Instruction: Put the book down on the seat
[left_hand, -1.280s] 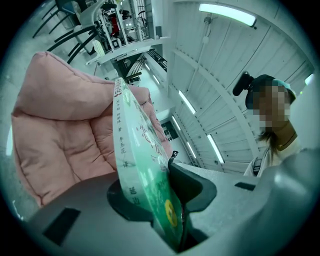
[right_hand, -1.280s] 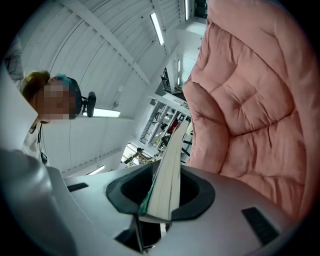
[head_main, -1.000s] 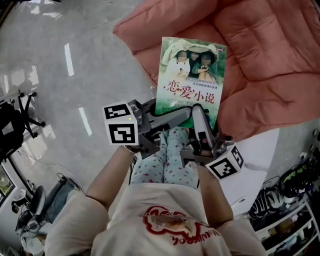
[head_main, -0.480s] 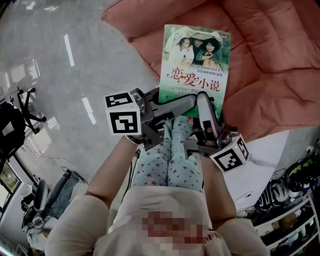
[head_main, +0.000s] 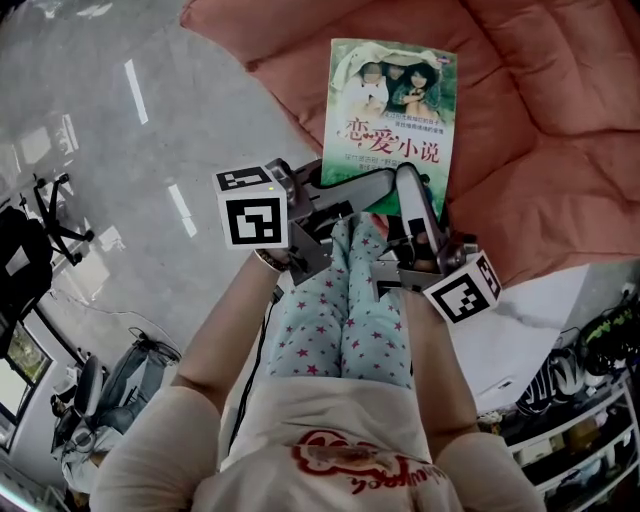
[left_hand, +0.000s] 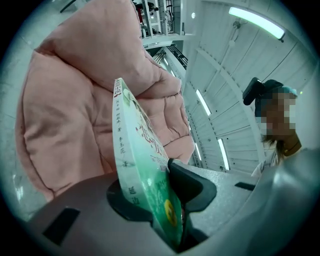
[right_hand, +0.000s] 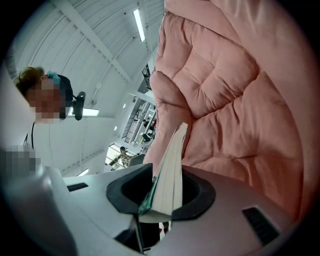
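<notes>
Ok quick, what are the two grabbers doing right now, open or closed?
Left gripper: closed, holding the book.
Right gripper: closed, holding the same book.

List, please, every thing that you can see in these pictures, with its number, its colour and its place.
book: one, green cover, held above the cushion
cushion: one, pink, quilted, under and beyond the book
floor: one, grey, shiny, left of the cushion
shoes: several, dark, at the lower right corner
legs: two, pale blue trousers with stars, below the book
left gripper: one, grey, jaws shut on the book's spine side
right gripper: one, grey, jaws shut on the book's page side
</notes>
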